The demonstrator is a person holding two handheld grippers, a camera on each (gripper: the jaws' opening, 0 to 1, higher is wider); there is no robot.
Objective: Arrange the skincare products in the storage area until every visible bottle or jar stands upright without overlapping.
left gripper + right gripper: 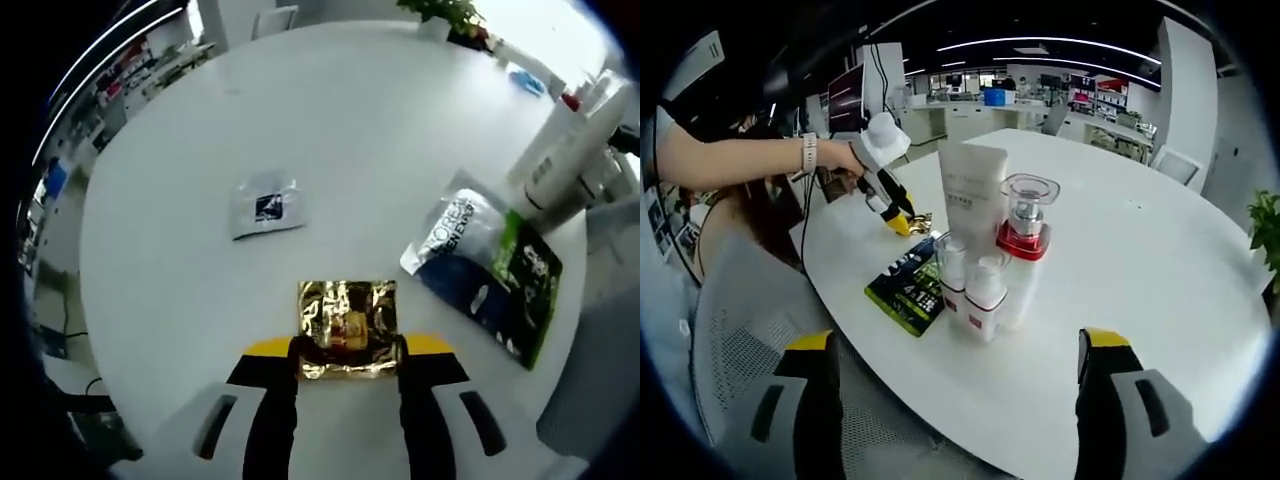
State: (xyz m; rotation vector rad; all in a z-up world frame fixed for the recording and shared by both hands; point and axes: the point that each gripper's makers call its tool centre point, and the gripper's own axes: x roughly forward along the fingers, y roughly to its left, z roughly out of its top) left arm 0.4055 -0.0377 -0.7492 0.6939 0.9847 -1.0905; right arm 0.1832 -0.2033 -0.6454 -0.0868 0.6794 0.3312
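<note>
Left hand-held gripper [347,362] pinches the gold foil sachet [347,328] low centre on the tabletop [350,130]; right hand-held gripper [955,375] gapes wide, empty. Bottles [985,255] stand clustered centre frame — a careless reach could topple them, touching as they are.

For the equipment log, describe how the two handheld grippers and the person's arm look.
Left gripper: two black jaws with yellow tips, rising from white housings with dark slots. In the right gripper view it shows a white body. Right gripper: the same black jaws, yellow tips, and light grey housings with dark slots. The person's arm is bare, with a pale watch at the wrist.
</note>
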